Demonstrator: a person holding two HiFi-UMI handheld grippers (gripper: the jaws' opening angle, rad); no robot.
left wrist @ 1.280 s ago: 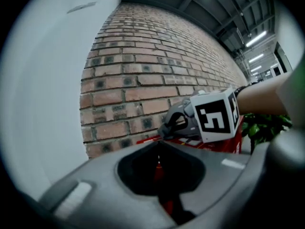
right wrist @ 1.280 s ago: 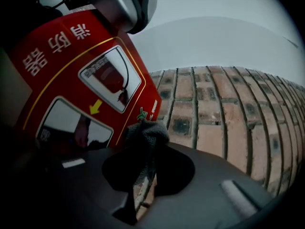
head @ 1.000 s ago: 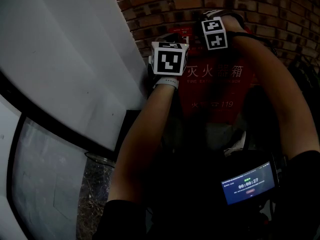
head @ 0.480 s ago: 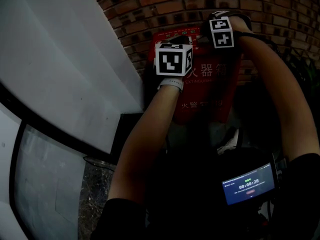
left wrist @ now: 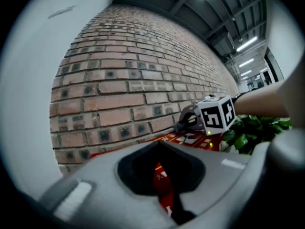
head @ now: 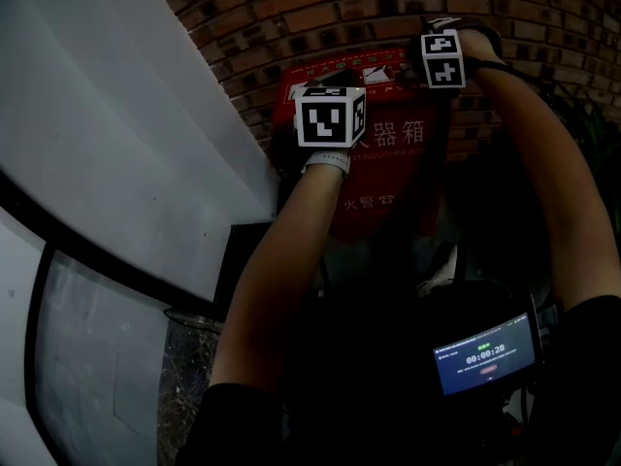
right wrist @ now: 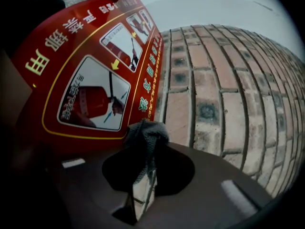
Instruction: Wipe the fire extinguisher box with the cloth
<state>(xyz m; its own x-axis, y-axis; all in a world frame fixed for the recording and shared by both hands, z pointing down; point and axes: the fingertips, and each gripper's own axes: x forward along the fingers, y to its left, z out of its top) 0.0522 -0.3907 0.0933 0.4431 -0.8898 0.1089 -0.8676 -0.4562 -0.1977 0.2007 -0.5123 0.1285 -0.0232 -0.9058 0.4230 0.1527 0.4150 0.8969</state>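
A red fire extinguisher box (head: 388, 163) stands against a brick wall. My right gripper (right wrist: 143, 178) is shut on a bunched grey cloth (right wrist: 145, 137), held at the back edge of the box's printed red top (right wrist: 71, 70) next to the bricks. In the head view its marker cube (head: 443, 59) sits at the box's top right. My left gripper (left wrist: 164, 194) is at the top left corner, marker cube (head: 330, 116). Its jaws stand narrow, with a red sliver of the box (left wrist: 161, 182) between them. The right gripper's cube (left wrist: 217, 114) shows further along the top.
The brick wall (head: 320, 8) rises behind the box. A large white panel (head: 107, 115) closes the left side, with glass (head: 87, 357) below it. Green plant leaves (left wrist: 252, 130) are to the box's right. A small lit screen (head: 485, 355) hangs low at the right.
The right gripper with the cloth has slid to the right along the box's top, away from the left gripper. The head view has shifted, so the box now sits further left.
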